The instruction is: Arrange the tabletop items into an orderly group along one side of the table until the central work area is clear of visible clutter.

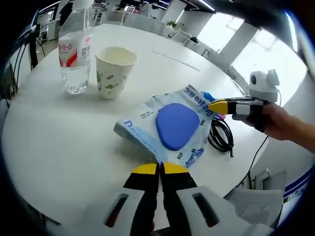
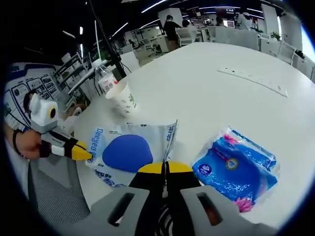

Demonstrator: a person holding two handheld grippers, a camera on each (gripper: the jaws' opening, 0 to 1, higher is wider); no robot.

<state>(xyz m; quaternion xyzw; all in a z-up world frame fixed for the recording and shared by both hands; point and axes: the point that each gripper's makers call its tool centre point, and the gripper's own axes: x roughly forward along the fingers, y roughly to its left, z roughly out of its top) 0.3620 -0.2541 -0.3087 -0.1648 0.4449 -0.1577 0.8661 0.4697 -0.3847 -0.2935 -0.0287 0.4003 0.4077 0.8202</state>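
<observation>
A glossy wet-wipe pack (image 1: pixel 170 127) with a rounded blue lid lies near the white table's (image 1: pixel 59 142) edge, pinched at opposite corners. The left gripper (image 1: pixel 158 168) has its yellow-tipped jaws closed on the crinkled near corner; the right gripper (image 2: pixel 165 168) is clamped on the far one. Beside it sits a shiny blue tissue pack (image 2: pixel 236 167). A paper cup (image 1: pixel 114 72) and clear ribbed bottle (image 1: pixel 75 51) stand together. A black cable (image 1: pixel 221 135) is partly hidden.

Both views face off closely, apparently, sharing the wipes pack (image 1: pixel 170 125).
</observation>
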